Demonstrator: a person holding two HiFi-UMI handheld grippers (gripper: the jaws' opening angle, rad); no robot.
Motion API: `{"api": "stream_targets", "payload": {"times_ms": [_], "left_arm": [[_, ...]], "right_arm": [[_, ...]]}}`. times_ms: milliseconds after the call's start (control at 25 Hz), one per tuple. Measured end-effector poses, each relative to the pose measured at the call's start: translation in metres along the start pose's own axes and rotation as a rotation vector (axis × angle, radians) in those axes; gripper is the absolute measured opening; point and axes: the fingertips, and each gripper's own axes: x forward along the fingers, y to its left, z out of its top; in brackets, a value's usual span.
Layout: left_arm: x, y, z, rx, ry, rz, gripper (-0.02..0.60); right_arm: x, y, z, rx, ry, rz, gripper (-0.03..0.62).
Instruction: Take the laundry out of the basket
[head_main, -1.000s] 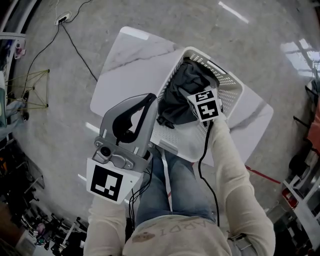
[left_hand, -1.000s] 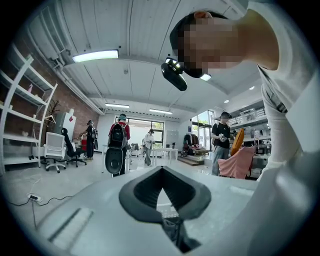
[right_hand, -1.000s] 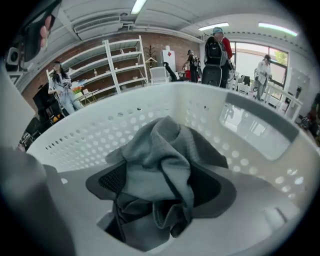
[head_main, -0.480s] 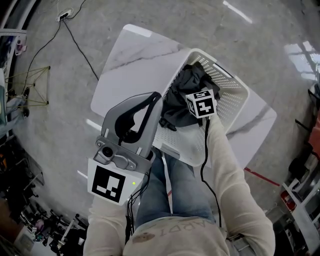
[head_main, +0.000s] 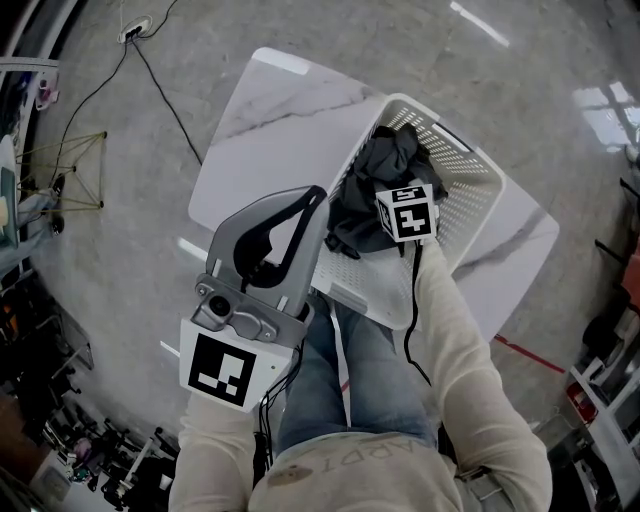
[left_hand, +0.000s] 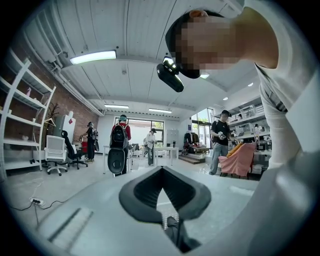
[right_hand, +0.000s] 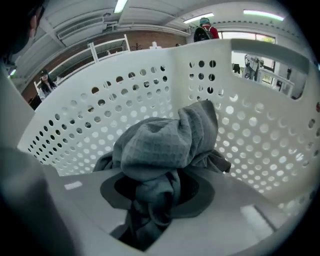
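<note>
Basket (head_main: 468, 195) showing as white perforated plastic, matt; laundry (head_main: 385, 165) looking like dark waffle-textured cloth; worktop (head_main: 270, 130) gleaming smooth, marble-veined; floor (head_main: 100, 250) shining glossy.

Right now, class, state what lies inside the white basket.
The basket holds a dark grey cloth, clamped in the right tool. Anything beneath that cloth is covered.

Left hand-held gripper (head_main: 318, 194) aloft, jaws together — right hand-held gripper (right_hand: 158, 191) clamped on laundry (right_hand: 165, 142).
</note>
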Motion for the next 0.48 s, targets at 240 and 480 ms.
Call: {"api": "stream_targets", "payload": {"times_ms": [240, 480], "left_arm": [[-0.012, -0.005, 0.015, 0.01, -0.013, 0.002, 0.002], [-0.017, -0.018, 0.044, 0.033, -0.049, -0.022, 0.001]], "right_arm": [[-0.041, 0.015, 0.013, 0.049, -0.103, 0.014, 0.167], [-0.106, 0.024, 0.048, 0.092, -0.255, 0.012, 0.166]]}}
